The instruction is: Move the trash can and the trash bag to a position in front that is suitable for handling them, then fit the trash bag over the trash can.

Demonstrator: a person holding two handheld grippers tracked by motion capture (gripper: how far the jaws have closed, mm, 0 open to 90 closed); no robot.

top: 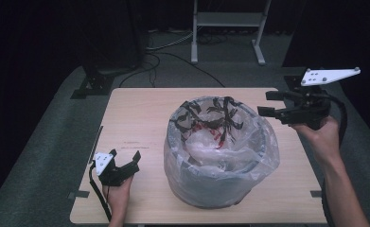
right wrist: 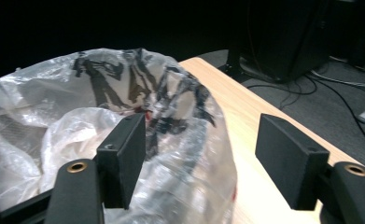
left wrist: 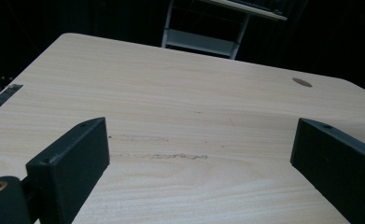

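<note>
One round grey bin (top: 220, 182) stands at the middle of the wooden table (top: 140, 113), lined with one clear plastic bag (top: 263, 156) printed in black and red; the bag's folds hide what lies inside. Right of the bin, the right gripper (top: 267, 104) hangs above the bag's rim, jaws apart. Its own view shows the print up close (right wrist: 124, 79). Left of the bin, the left gripper (top: 124, 157) sits low over bare tabletop (left wrist: 180, 93), jaws spread wide and empty.

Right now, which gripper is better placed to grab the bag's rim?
Right. The right gripper hangs open beside the far right edge of the plastic bag, its jaws pointing at the rim. The left gripper, also open, sits low over bare table, apart from the bag.
</note>
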